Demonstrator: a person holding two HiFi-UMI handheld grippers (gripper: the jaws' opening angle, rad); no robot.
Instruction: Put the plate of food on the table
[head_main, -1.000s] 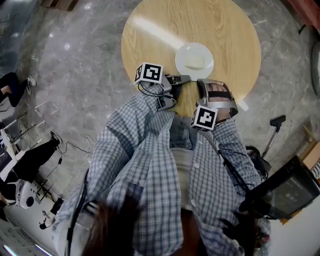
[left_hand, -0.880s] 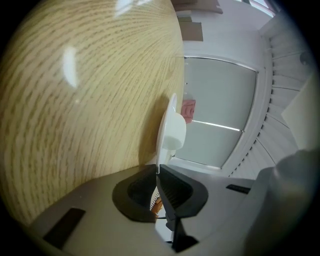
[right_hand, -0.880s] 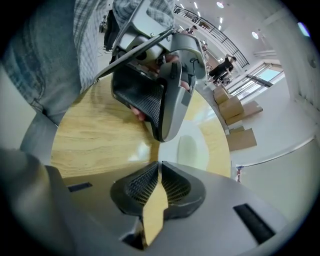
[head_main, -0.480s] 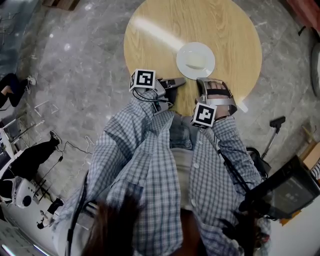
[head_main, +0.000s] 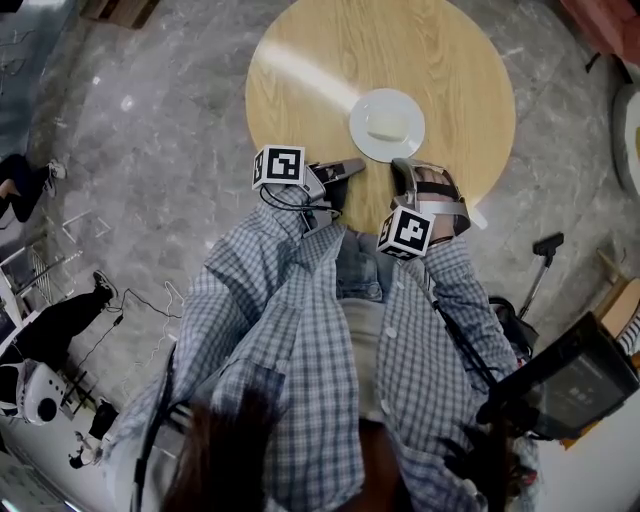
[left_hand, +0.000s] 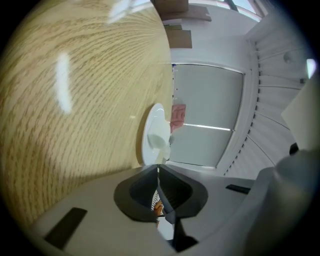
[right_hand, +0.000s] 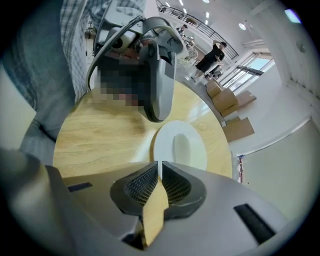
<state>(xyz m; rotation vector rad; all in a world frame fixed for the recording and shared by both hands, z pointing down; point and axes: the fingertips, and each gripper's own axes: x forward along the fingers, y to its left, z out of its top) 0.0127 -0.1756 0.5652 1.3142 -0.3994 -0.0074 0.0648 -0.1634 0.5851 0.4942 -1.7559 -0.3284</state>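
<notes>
- Head view: the plate (head_main: 387, 125) sits flat on the round table (head_main: 300, 70), right of centre and on the side nearer me, with a pale piece of food (head_main: 386, 127) in its middle. Over the last second my left gripper (head_main: 355, 163) has slid back from the plate's rim towards my body, and it is now apart from the plate. My right gripper (head_main: 404, 170) has also eased back a little and hangs over the near edge of the table, just short of the plate. The plate itself has not moved while they drew off.
- Left gripper view: the jaws are pressed together at their tips with nothing between them. The plate stands beyond them on the wood and nothing touches it.
- Right gripper view: these jaws are also closed tip to tip and carry nothing; only tabletop shows through the slit behind them. The plate lies just past the tips with the food on top, and the left gripper hangs over the table beyond it.
- My reading: the plate is released and resting on its own, so the placement looks done. All that remains is to draw both grippers clear without catching the rim.
</notes>
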